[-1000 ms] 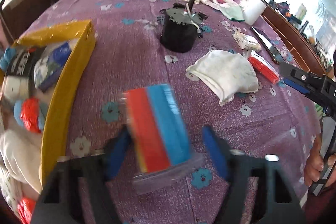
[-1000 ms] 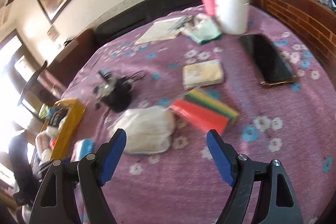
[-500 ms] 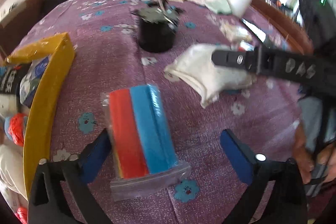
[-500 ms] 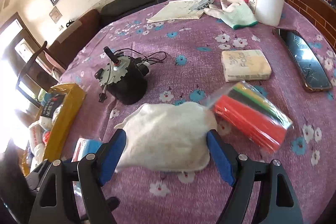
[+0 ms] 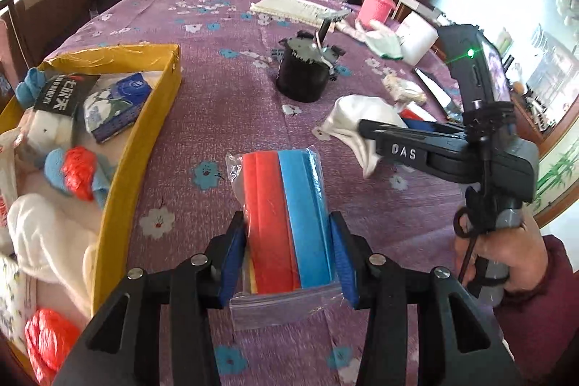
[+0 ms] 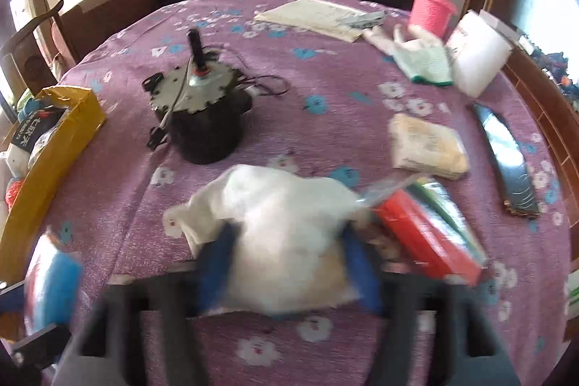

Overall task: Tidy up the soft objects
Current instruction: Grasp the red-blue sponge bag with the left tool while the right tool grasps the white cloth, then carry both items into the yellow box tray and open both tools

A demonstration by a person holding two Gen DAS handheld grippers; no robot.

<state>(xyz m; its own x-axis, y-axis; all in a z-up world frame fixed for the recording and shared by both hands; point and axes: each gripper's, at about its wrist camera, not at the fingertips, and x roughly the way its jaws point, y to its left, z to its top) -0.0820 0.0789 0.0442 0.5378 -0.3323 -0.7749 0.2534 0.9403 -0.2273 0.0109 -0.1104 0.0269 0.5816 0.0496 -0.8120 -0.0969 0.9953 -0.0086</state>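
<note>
Left gripper (image 5: 287,255): we see its blue pads pressed against both sides of the bagged sponge pack (image 5: 286,216); its jaws have just been closing, with the pack between them.
Sponge pack: red and blue strips in a clear bag; we find it lying on the purple flowered tablecloth (image 5: 224,96), just beside the yellow box (image 5: 141,147).
Right gripper (image 6: 289,263): blurred in its own view; we see its blue fingers (image 6: 217,259) against either side of the white cloth (image 6: 286,227); its jaws have just been closing on the cloth, which bunches between them.
White cloth: we see it on the tablecloth, near the black motor (image 6: 206,122) and touching a second sponge pack (image 6: 427,237), red and green.
Yellow box: at the left edge of the table; we count soft things in it already, among them a blue-and-red bundle (image 5: 77,172) and a white cloth piece (image 5: 47,237).
Person's hand (image 5: 506,255): grips the right gripper's handle; dark red sleeve (image 5: 542,313) behind it.
</note>
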